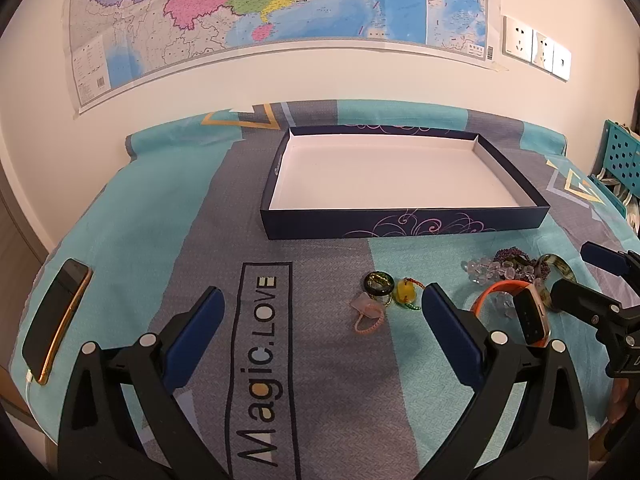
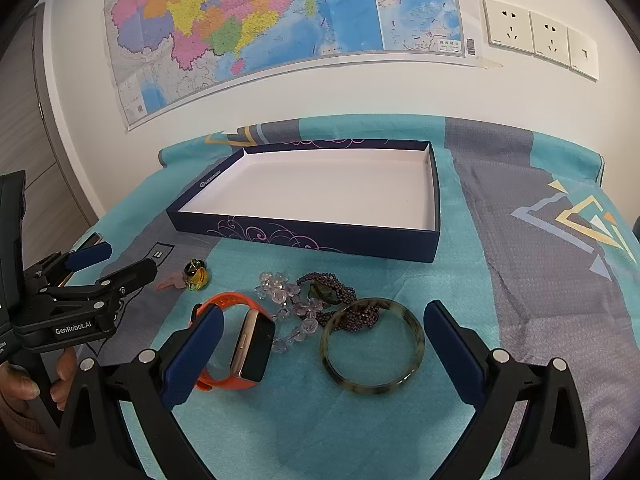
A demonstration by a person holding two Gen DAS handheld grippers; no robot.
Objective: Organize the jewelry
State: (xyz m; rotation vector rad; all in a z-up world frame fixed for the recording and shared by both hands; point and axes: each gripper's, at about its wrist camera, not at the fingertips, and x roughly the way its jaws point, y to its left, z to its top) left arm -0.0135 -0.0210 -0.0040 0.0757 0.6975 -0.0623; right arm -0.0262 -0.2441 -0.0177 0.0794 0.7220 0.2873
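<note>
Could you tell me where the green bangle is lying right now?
In the right wrist view, the green bangle lies on the cloth between the right gripper's open fingers, touching the dark beaded bracelet.

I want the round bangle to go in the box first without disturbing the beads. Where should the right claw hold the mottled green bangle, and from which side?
Grip the near rim of the mottled green stone bangle, coming from above with one finger inside the ring and one outside. It lies flat, and its far rim touches the dark purple beaded strand, so the near side seems safer. The right claw is open.
</note>
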